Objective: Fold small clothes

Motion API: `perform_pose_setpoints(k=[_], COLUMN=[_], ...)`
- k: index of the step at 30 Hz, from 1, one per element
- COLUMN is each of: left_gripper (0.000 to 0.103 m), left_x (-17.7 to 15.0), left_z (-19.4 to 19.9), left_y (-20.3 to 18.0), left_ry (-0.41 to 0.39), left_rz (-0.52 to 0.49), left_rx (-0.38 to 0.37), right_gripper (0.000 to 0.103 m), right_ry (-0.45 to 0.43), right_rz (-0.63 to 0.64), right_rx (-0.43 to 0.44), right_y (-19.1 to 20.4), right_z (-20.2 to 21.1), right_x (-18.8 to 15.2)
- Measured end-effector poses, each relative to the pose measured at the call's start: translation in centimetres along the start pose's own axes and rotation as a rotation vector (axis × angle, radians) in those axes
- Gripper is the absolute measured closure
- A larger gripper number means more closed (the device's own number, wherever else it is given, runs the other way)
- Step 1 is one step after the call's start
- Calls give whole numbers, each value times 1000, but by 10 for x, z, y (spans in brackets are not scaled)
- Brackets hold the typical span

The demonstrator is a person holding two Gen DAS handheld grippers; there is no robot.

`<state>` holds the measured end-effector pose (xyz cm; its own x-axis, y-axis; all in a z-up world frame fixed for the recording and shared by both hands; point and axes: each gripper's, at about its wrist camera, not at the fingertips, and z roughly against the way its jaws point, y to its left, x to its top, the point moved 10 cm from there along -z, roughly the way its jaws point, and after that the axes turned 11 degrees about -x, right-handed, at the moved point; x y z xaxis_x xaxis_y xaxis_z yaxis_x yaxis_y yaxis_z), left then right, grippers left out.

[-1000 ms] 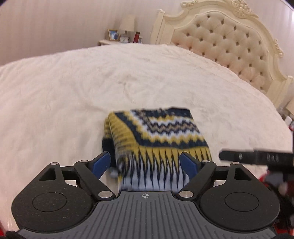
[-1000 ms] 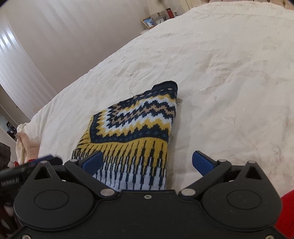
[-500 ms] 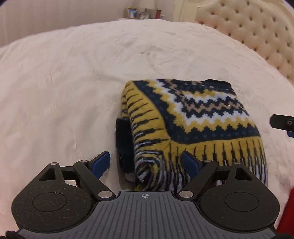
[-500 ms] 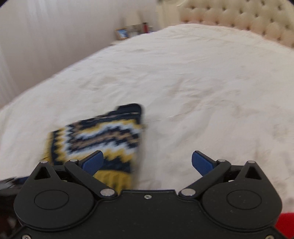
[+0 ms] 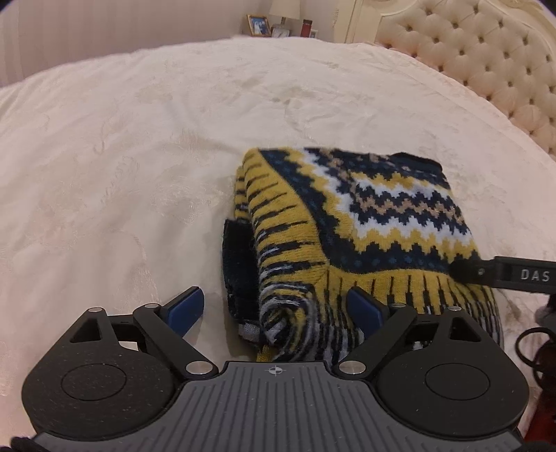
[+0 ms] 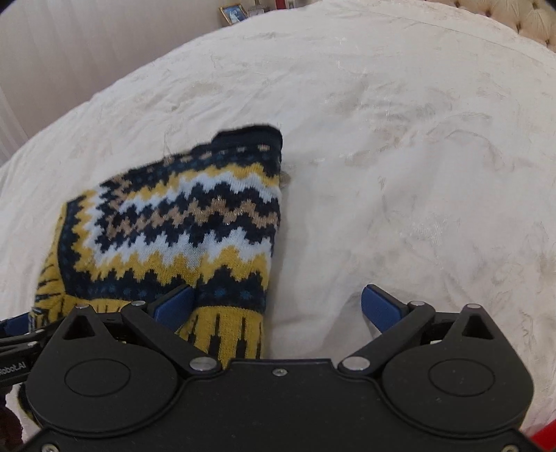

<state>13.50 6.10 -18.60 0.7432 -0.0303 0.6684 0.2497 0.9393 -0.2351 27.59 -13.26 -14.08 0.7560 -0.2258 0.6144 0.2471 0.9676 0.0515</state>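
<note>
A small knitted sweater (image 5: pixel 365 222) with yellow, navy and white zigzag bands lies folded into a thick rectangle on the cream bedspread (image 5: pixel 139 156). My left gripper (image 5: pixel 274 307) is open, its fingers straddling the sweater's near left corner, with nothing held. My right gripper (image 6: pixel 278 306) is open at the sweater's (image 6: pixel 180 222) near right edge; its left finger lies over the knit and its right finger over bare bedspread (image 6: pixel 417 156). Part of the right gripper (image 5: pixel 504 273) shows at the right edge of the left wrist view, resting on the sweater.
A tufted cream headboard (image 5: pixel 486 62) stands at the far right. A bedside table with a picture frame (image 5: pixel 259 26) and lamp stands at the far edge, against a pale wall. The frame also shows in the right wrist view (image 6: pixel 232 12).
Both grippers have shifted around the folded sweater and come lower and closer to it. The right gripper swung back so its left finger now overlaps the knit. Both stayed open.
</note>
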Motion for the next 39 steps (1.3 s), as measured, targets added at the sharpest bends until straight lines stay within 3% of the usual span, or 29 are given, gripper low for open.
perform_pose_setpoints(k=[5, 11, 14, 20, 30, 39], left_gripper=[14, 14, 14, 14, 14, 15], left_x=[6, 7, 7, -5, -34, -44], left_z=[23, 57, 67, 85, 81, 76], left_y=[-18, -42, -48, -63, -88, -93], left_ry=[-32, -66, -46, -26, 56, 80], left_rz=[-59, -69, -53, -111, -127, -145], left_rx=[69, 56, 82, 121, 16, 3], right_gripper=[3, 2, 1, 2, 2, 2], right_ry=[-99, -184, -204, -161, -104, -83], right_rz=[35, 3, -33, 36, 54, 39], right_rx=[-19, 15, 10, 42, 19, 7], right_y=[-1, -7, -13, -5, -7, -11], right_z=[36, 84, 103, 117, 122, 119], right_x=[2, 2, -2, -18, -51, -59])
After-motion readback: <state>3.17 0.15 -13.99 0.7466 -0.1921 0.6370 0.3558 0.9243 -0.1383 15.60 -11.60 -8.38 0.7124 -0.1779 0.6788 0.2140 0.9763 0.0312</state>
